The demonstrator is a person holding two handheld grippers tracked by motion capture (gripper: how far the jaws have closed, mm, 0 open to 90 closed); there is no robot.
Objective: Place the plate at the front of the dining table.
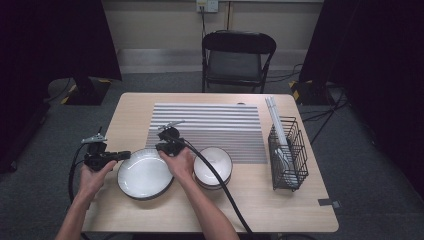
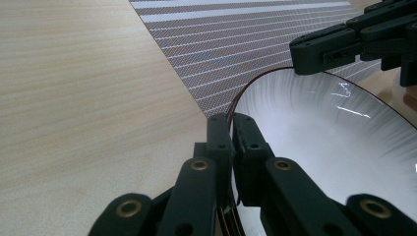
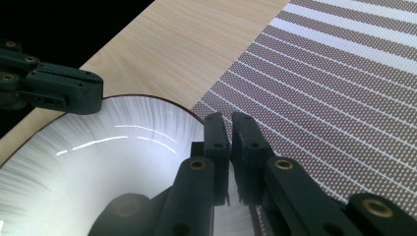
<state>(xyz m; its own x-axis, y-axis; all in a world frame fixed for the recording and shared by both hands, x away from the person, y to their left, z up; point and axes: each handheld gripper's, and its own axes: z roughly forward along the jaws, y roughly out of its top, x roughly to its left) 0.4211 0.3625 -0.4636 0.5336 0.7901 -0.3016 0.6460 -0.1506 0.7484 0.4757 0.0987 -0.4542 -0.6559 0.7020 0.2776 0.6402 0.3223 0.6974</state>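
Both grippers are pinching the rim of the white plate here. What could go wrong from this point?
1. The left gripper and right gripper each clamp just a thin edge of the plate, so it could slip or tilt if lifted.
2. The stacked bowls sit right beside the plate; a sideways move might knock them.

The left gripper [image 2: 231, 132] pinches the plate [image 2: 319, 147] rim (jaws closed on it); the right gripper [image 2: 344, 46] grips the far edge, above the striped mat [image 2: 236, 44].

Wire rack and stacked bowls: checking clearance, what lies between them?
Bare wooden tabletop in the high view, between the bowls and the wire rack.
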